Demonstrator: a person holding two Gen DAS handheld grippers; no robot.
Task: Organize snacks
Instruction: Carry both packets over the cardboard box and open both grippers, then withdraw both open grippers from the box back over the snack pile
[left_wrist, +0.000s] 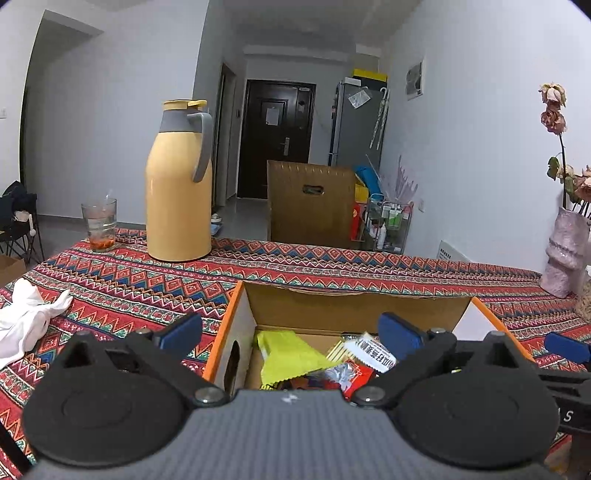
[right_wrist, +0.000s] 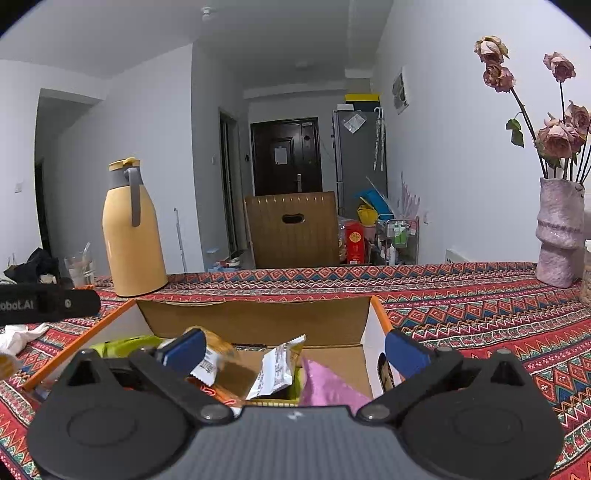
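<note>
Box (left_wrist: 369, 306): near wall and most snacks hidden behind gripper bodies. Vase (left_wrist: 565, 251) right of the box, cut by frame edge. Packet print illegible.

Left gripper (left_wrist: 290, 334): black round housings, grey carbon-weave body, blue pads (left_wrist: 181, 331), silver pivot screws. Right gripper (right_wrist: 295, 350) identical.

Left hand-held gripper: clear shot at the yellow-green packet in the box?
Probably yes. The left hand-held gripper is open right above the open box, and the yellow-green packet lies on top with nothing covering it.
</note>
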